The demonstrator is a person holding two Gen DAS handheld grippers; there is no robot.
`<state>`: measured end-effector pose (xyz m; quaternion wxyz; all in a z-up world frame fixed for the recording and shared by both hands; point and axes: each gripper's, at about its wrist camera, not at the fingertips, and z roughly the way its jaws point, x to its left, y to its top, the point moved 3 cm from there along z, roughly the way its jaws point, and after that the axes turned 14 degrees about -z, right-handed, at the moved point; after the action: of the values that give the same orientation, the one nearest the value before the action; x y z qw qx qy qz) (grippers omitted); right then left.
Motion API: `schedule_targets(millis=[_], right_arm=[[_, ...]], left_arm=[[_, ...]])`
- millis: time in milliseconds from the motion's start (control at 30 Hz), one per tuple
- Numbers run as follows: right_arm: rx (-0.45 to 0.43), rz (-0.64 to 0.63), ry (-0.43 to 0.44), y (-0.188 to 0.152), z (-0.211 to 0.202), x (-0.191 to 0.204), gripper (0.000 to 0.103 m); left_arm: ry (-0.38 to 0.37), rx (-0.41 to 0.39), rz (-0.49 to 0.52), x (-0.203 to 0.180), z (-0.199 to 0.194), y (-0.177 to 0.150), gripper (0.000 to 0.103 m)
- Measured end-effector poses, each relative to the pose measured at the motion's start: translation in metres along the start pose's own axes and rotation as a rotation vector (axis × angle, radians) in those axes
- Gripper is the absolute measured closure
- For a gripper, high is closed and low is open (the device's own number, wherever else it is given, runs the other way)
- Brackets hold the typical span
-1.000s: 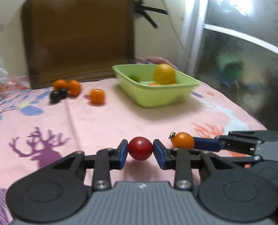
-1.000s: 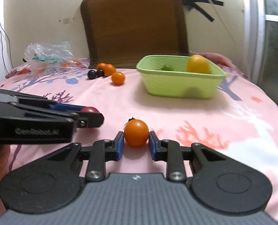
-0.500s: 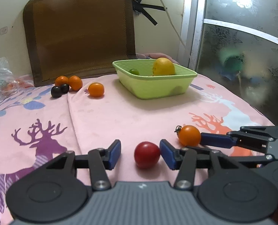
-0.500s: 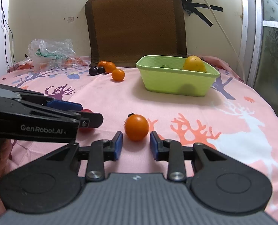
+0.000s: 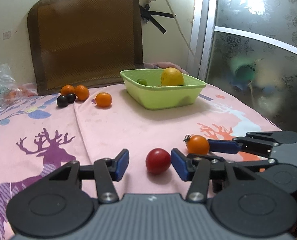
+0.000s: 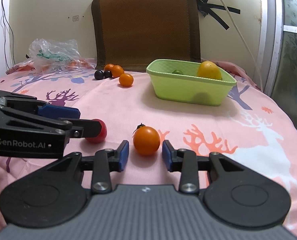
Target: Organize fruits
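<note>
Loosely, red tomato (image 5: 158, 161) sits within left gripper (image 5: 149, 165).

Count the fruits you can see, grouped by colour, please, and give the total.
Orange round fruits: 4 (near one; far ones)
Dark, nearly black round fruits: 2 ()
Red round fruit: 1
Large yellow fruit in the light green plastic basket: 1
Small green fruit in the basket: 1
Total: 9

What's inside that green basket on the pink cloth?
In the green basket: a large yellow fruit and a small green fruit. Its walls hide the bottom, so anything lower is unseen.
</note>
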<state>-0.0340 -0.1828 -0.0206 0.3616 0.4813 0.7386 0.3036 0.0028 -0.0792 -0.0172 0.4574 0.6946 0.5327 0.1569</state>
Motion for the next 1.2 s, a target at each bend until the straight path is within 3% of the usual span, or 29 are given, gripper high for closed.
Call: schedule_targets(millis=[300,533,700,767,800,900,1067,1200], right_arm=[[-0.008,0.047,0.008,0.001,-0.001,-0.011,0.062],[-0.008,0.066,0.041,0.0,0.0,-0.015,0.062],[-0.004,0.066,0.054,0.0,0.003,-0.016,0.062],[-0.009,0.05,0.061,0.0,0.003,-0.014,0.072],[-0.013,0.038,0.063,0.0,0.002,-0.011,0.072],[-0.022,0.037,0.06,0.0,0.001,-0.012,0.072],[-0.075,0.131,0.06,0.009,0.002,-0.035,0.072],[-0.141,0.169,0.02,0.034,0.008,-0.065,0.072]], left_arm=[[-0.038,0.018,0.011,-0.003,-0.003,0.0,0.056],[-0.019,0.049,0.013,-0.001,0.009,-0.003,0.056],[-0.019,0.059,0.012,0.003,0.013,-0.003,0.063],[-0.027,0.059,0.021,0.002,0.014,-0.004,0.067],[-0.035,0.061,0.028,0.0,0.014,-0.005,0.073],[-0.036,0.062,0.045,-0.002,0.014,-0.005,0.073],[-0.088,0.066,-0.005,-0.001,0.018,0.02,0.073],[-0.116,0.03,0.004,-0.008,0.032,0.061,0.073]])
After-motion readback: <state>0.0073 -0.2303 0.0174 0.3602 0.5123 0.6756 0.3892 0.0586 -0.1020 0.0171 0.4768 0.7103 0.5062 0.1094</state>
